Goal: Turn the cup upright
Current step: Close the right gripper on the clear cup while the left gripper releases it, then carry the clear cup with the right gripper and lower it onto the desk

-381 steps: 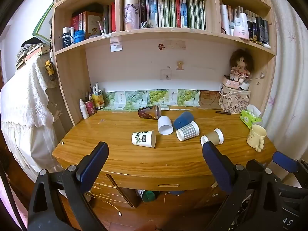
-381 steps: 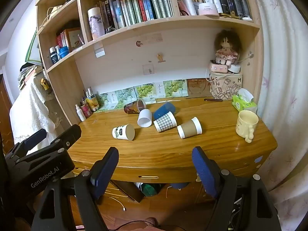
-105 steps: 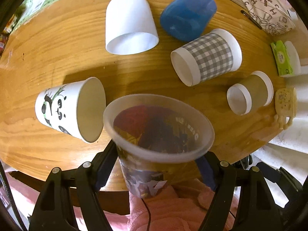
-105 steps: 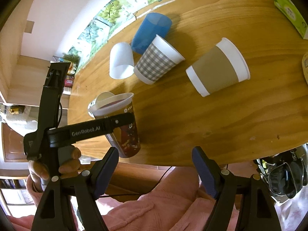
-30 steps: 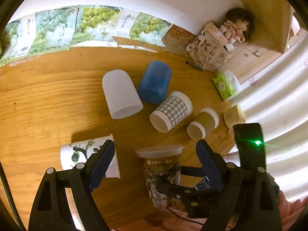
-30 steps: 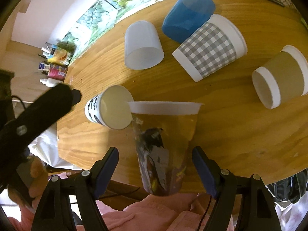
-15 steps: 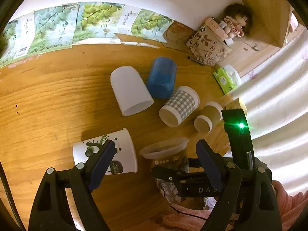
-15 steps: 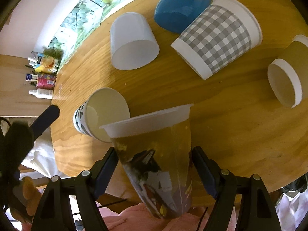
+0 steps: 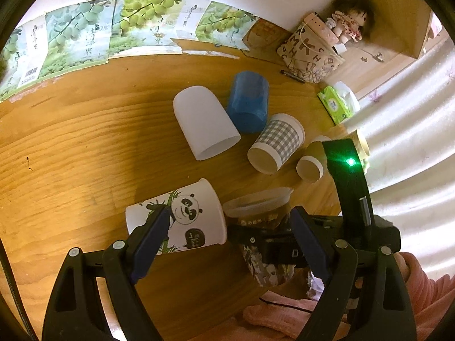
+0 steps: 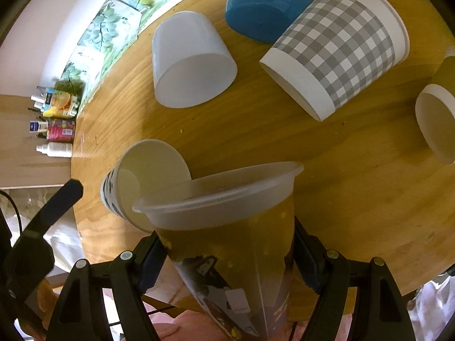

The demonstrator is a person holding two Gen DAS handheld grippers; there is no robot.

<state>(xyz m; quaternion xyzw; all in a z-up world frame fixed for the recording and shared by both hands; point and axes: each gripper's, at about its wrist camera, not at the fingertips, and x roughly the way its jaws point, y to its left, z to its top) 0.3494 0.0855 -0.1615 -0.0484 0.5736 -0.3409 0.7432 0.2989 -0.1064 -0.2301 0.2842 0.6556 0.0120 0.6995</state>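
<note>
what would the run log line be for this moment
phase: setting cup down | right gripper: shut on clear printed cup, mouth up, at desk front edge | left gripper: open, over panda cup lying sideways

Glossy wood, paper and plastic

The counter [image 9: 85, 142] is varnished wood with visible grain and a soft shine. The clear cup [image 10: 227, 227], low in the frame, is thin translucent plastic with a printed film lower down. The panda cup [image 9: 182, 221], checked cup [image 10: 341, 56] and brown cup [image 9: 311, 162] look like matt paper. The white cup [image 9: 204, 122] and blue cup [image 9: 250, 102] seem smooth frosted plastic. The right gripper [image 10: 227, 264] has matt black plastic arms, small metal screws and dark blue pads.
</note>
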